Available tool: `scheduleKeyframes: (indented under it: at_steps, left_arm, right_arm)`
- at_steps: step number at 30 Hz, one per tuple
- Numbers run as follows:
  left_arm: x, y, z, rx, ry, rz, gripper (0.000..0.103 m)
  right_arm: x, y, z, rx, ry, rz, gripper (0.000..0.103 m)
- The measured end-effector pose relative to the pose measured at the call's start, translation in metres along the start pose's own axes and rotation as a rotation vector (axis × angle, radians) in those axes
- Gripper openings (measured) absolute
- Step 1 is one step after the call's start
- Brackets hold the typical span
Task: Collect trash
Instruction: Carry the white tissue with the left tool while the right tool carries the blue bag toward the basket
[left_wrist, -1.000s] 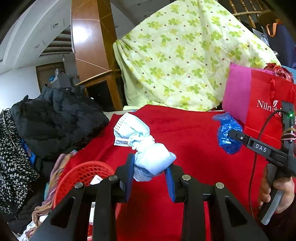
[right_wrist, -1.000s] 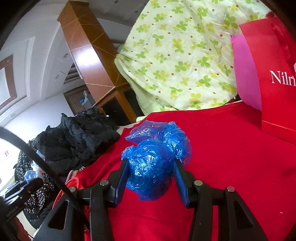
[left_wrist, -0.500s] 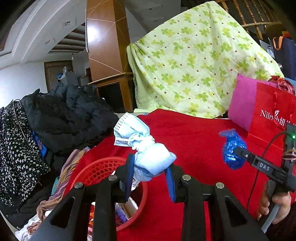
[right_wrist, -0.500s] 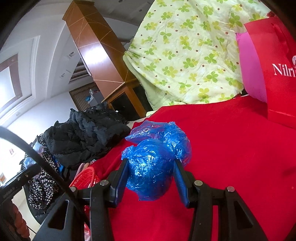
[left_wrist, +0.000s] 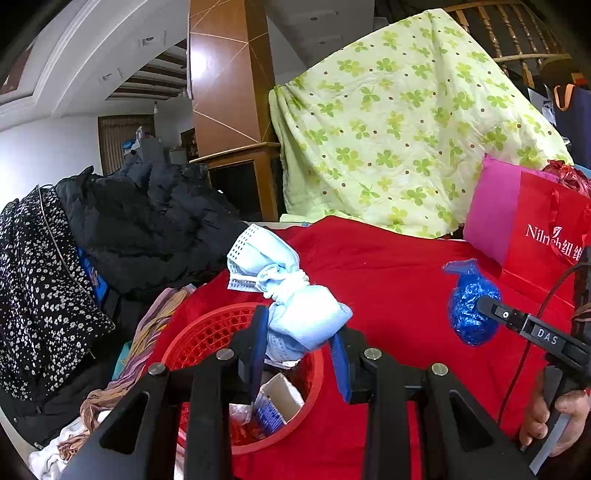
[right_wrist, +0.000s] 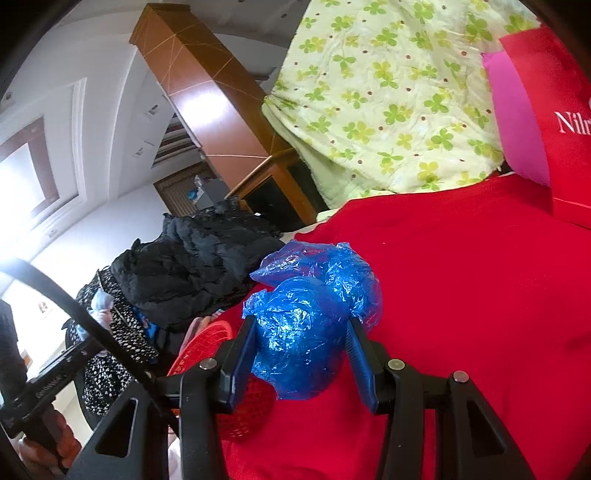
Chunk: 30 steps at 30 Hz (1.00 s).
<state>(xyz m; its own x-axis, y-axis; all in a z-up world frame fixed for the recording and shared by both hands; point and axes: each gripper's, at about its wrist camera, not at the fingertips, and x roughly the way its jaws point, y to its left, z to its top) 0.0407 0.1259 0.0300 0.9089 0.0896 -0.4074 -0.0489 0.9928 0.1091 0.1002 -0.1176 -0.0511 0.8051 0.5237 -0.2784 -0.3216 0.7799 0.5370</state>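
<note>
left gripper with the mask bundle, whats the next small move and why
Probably open the left gripper and drop the mask bundle. It hangs right above the red basket, which already holds scraps, so a release should land it inside. The right gripper, clamping the blue plastic wad, can follow.

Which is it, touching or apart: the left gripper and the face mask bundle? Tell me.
Touching. The left wrist view shows the left gripper with both fingers pressed against the mask bundle.
</note>
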Motion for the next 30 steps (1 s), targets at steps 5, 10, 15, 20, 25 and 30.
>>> scheduleKeyframes:
  at_steps: [5,10,15,20,25,30]
  left_arm:
    - [0.000,0.009,-0.004,-0.006,0.010,0.006,0.034]
    - [0.001,0.019,-0.007,-0.015,0.013,0.019,0.034]
    - [0.000,0.025,-0.010,-0.019,0.014,0.027,0.035]
    - [-0.001,0.031,-0.012,-0.027,0.016,0.028,0.035]
    - [0.000,0.035,-0.012,-0.036,0.018,0.028,0.035]
    - [0.001,0.040,-0.014,-0.044,0.024,0.031,0.036]
  right_arm:
    - [0.001,0.021,-0.002,-0.024,0.008,0.033,0.050]
    - [0.005,0.041,-0.004,-0.059,0.020,0.056,0.050]
    - [0.009,0.057,-0.006,-0.079,0.027,0.080,0.050]
    - [0.010,0.068,-0.007,-0.097,0.029,0.091,0.050]
    - [0.012,0.079,-0.006,-0.116,0.031,0.104,0.050]
    - [0.015,0.089,-0.008,-0.135,0.040,0.118,0.050]
